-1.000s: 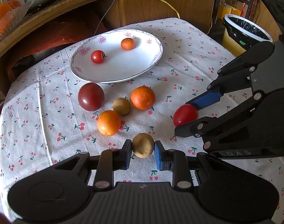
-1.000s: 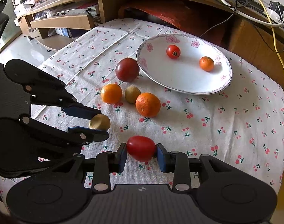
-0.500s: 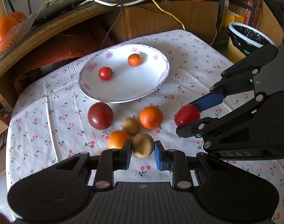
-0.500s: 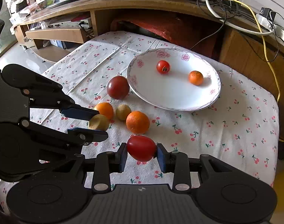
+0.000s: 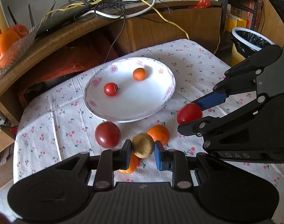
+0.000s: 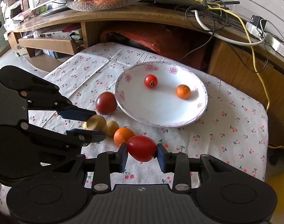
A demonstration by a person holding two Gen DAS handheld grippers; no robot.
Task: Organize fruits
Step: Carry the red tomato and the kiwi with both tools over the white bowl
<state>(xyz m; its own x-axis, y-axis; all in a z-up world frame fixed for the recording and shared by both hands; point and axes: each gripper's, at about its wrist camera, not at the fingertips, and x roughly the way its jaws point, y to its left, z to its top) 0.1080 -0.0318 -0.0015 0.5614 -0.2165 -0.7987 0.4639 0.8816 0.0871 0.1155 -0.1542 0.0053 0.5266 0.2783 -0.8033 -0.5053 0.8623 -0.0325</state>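
My left gripper (image 5: 143, 147) clamps brown kiwi (image 5: 143, 145), lifted above tablecloth (image 5: 48, 119). My right gripper (image 6: 142, 154) clamps red tomato (image 6: 141, 150), raised near flowered plate (image 6: 201, 112) with two small fruits.

Both wrist views look down, share plate (image 5: 166, 97) (image 6: 202, 112).
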